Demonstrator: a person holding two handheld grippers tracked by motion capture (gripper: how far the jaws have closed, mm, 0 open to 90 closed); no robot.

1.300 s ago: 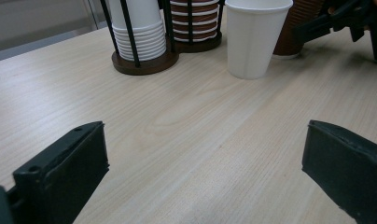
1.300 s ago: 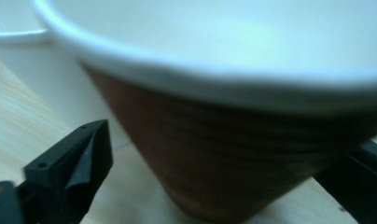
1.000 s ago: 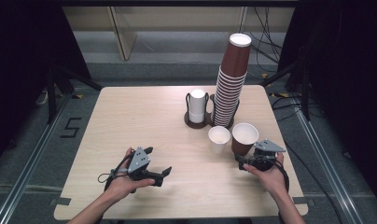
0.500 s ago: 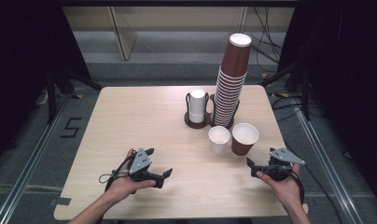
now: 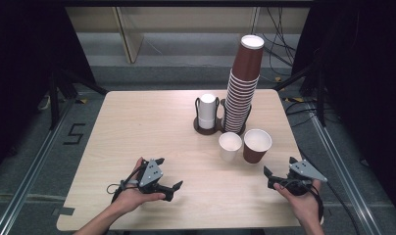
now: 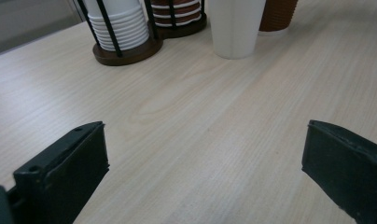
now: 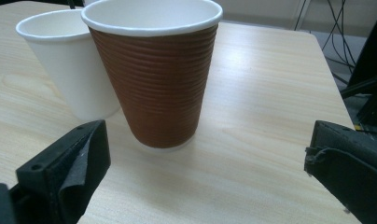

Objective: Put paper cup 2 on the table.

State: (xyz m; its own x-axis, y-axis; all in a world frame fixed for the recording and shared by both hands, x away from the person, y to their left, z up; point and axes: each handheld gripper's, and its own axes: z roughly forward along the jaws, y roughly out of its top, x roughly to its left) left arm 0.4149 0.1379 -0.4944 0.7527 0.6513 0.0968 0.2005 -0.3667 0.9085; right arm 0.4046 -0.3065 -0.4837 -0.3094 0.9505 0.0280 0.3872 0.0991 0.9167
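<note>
Nearby, both tongs, left [image 5: 167,173] and right [image 5: 279,166], gape empty; brown cup [image 5: 256,145] touches white cup [image 5: 230,146].

Left gripper [image 5: 167,173] sat low, near-left, jaws wide apart, nothing between them. Right gripper [image 5: 279,166] was near-right, jaws equally spread, empty. Hands gripped both from below.

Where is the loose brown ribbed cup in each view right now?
High view: brown cup right of centre, beside the white cup.
Left gripper view: top edge, right of the white cup; only its base visible.
Right gripper view: centre, large, between the open jaws.
Shared landmark: the white cup next to it.
</note>
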